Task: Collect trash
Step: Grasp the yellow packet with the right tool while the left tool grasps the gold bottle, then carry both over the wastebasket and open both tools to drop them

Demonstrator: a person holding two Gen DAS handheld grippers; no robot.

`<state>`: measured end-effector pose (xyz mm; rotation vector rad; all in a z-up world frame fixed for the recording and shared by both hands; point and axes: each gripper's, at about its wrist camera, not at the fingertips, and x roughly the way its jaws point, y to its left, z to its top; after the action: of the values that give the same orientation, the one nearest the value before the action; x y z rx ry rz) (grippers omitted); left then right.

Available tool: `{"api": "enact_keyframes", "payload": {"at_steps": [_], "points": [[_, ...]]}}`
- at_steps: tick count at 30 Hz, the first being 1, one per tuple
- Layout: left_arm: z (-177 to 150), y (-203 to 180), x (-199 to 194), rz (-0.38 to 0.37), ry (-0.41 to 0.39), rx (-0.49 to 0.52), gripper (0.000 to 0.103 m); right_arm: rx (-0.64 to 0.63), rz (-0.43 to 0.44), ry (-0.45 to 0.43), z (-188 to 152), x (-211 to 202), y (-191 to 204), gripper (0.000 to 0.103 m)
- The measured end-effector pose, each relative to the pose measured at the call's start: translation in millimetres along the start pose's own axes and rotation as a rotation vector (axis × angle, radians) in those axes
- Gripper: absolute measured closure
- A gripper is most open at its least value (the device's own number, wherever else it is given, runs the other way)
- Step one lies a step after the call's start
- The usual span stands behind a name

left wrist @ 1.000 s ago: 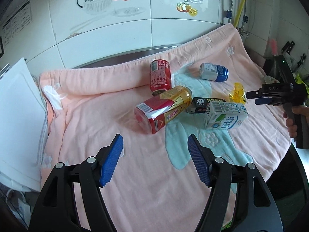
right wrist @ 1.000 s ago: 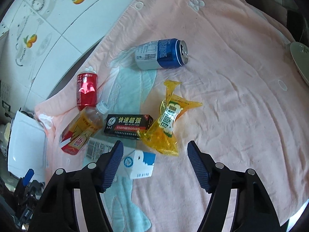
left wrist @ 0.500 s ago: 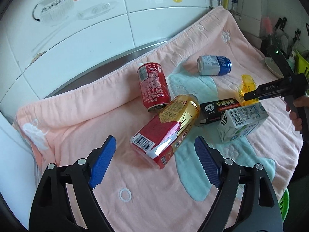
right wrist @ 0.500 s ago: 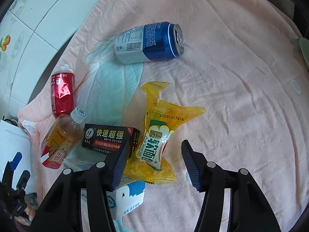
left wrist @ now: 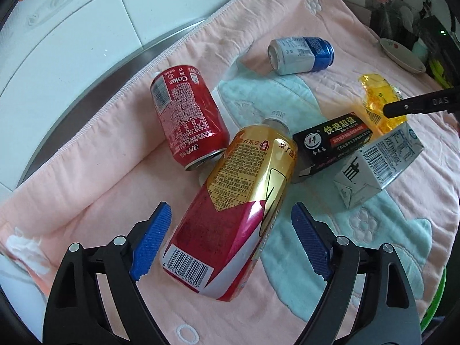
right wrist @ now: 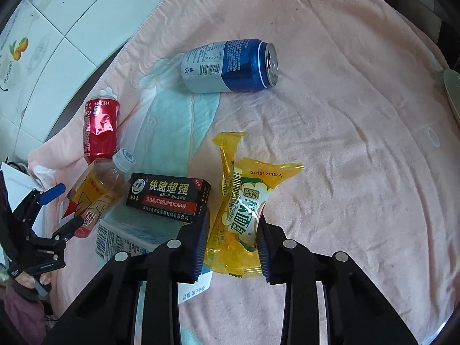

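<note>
Trash lies on a pink towel [left wrist: 86,189]. My left gripper [left wrist: 230,241] is open, its blue pads on either side of the base of a gold-and-red drink bottle [left wrist: 238,204], apart from it. My right gripper [right wrist: 231,241] is open but narrowed around a yellow snack wrapper [right wrist: 241,207], pads close to both sides. A red Coke can [left wrist: 187,115], a black glue box [left wrist: 333,141], a white milk carton [left wrist: 379,166] and a blue-and-silver can [left wrist: 302,54] lie nearby. The bottle [right wrist: 95,192] and blue can [right wrist: 230,66] also show in the right wrist view.
White tiled wall [left wrist: 72,28] and a steel sink rim [left wrist: 86,86] run behind the towel. A plate [left wrist: 402,54] and kitchen items sit at the far right. A white board [right wrist: 14,181] lies left of the towel.
Both grippers moved forward and down. The left now straddles the bottle's base. The right has narrowed its jaws around the yellow wrapper.
</note>
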<state>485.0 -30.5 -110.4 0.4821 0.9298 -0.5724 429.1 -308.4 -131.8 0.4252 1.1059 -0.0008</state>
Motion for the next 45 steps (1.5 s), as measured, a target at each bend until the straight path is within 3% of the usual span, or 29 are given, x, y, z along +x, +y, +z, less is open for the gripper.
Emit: {"api": "enact_keyframes", "payload": {"at_steps": [9,20,24,34,45], "points": [[10,2,21,-0.053,0.059,0.014,0.019,-0.043,-0.001,-0.029,-16,-24,-3,0.075],[10,-3,30,-0.005,0.093,0.037,0.025,-0.089,0.025,-0.045,-38,-48,0,0.075],[9,-4,27,-0.004,0.105,0.004,0.027,-0.109,0.041,-0.056,-46,-58,6,0.075],[-16,-8,-10,0.039,0.076,-0.109,0.032,-0.177,0.116,-0.08,-82,-91,28,0.075],[-76,-19,-73,0.045,0.019,-0.285,0.043,-0.344,0.176,-0.11,-144,-128,57,0.075]]}}
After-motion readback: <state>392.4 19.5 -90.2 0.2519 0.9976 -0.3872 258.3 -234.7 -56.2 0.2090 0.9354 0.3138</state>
